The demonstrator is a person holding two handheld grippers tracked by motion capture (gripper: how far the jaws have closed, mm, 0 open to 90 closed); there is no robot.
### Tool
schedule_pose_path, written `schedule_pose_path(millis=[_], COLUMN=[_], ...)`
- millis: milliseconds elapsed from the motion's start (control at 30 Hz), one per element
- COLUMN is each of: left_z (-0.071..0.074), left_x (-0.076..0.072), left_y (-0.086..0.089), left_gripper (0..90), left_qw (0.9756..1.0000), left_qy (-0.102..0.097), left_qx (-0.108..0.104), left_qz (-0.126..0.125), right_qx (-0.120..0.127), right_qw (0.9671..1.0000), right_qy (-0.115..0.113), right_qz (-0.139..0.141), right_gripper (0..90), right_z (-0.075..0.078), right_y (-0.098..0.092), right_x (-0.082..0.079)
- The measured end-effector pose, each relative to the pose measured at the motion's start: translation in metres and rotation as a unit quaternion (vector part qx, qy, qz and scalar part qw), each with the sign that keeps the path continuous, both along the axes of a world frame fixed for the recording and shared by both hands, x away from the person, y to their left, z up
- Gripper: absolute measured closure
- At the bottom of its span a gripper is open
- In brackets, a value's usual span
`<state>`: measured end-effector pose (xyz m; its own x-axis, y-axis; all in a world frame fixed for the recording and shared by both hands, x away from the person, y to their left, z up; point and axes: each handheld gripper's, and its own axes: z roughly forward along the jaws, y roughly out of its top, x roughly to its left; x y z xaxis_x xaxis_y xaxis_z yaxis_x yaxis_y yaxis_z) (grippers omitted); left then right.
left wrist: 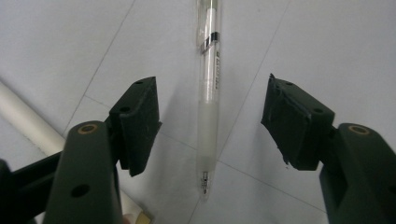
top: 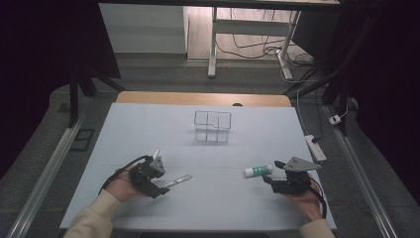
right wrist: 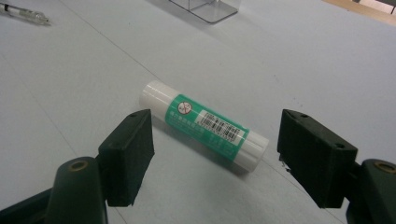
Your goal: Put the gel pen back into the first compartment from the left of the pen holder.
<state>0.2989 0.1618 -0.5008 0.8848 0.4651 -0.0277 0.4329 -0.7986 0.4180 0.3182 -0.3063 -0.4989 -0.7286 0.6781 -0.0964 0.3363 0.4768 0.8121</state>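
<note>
Worktop (top: 148, 124), pale, spans the high view. Left tool (top: 159, 188) sits lower left over a clear pen (top: 179, 180); right tool (top: 271, 171) sits lower right beside a green-and-white glue stick (top: 258, 170). Wire basket (top: 213, 126) stands upper centre, well apart from both.

Left gripper view: pen (left wrist: 208, 102) lies flat on the worktop, centred between the jaws; pads stand apart, not touching it. White tube (left wrist: 23, 122) at left edge.

Right gripper view: glue stick (right wrist: 205, 126) lies flat at centre, between jaws held apart, untouched.
</note>
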Motion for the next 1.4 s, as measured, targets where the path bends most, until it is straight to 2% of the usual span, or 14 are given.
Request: schedule_pose_path(millis=[267, 467, 767, 833, 1033, 1233, 1400], left_z=[-0.006, -0.010, -0.012, -0.012, -0.011, -0.011, -0.005], left_x=[0.001, 0.004, 0.003, 0.002, -0.001, -0.002, -0.003], left_y=[-0.002, -0.001, -0.002, -0.004, -0.005, -0.004, -0.001], left_gripper=[43.3, 52.1, 74.4, 79.5, 80.3, 80.4, 80.4], left_qw=[0.9996, 0.9990, 0.9989, 0.9987, 0.9985, 0.9988, 0.9997], left_qy=[0.010, 0.021, 0.021, 0.016, 0.005, 0.001, -0.010], left_qx=[0.024, 0.036, 0.034, 0.039, 0.044, 0.037, 0.007], left_qz=[-0.008, -0.014, -0.027, -0.030, -0.031, -0.031, -0.022], right_qx=[0.000, 0.004, 0.003, 0.002, 0.005, 0.007, 0.009], right_qw=[1.0000, 1.0000, 1.0000, 1.0000, 1.0000, 1.0000, 0.9999], right_qy=[0.001, 0.003, 0.003, 0.004, -0.002, -0.006, -0.009], right_qz=[-0.001, -0.001, -0.002, -0.002, -0.002, -0.005, -0.006], right_gripper=[26.5, 26.6, 26.7, 26.7, 26.9, 27.4, 27.8], right_z=[0.000, 0.000, -0.001, -0.001, 0.001, 0.002, 0.003], right_y=[0.000, 0.000, 0.000, 0.000, 0.000, -0.001, -0.002], right_x=[0.000, 0.000, 0.000, -0.001, -0.002, -0.002, -0.003])
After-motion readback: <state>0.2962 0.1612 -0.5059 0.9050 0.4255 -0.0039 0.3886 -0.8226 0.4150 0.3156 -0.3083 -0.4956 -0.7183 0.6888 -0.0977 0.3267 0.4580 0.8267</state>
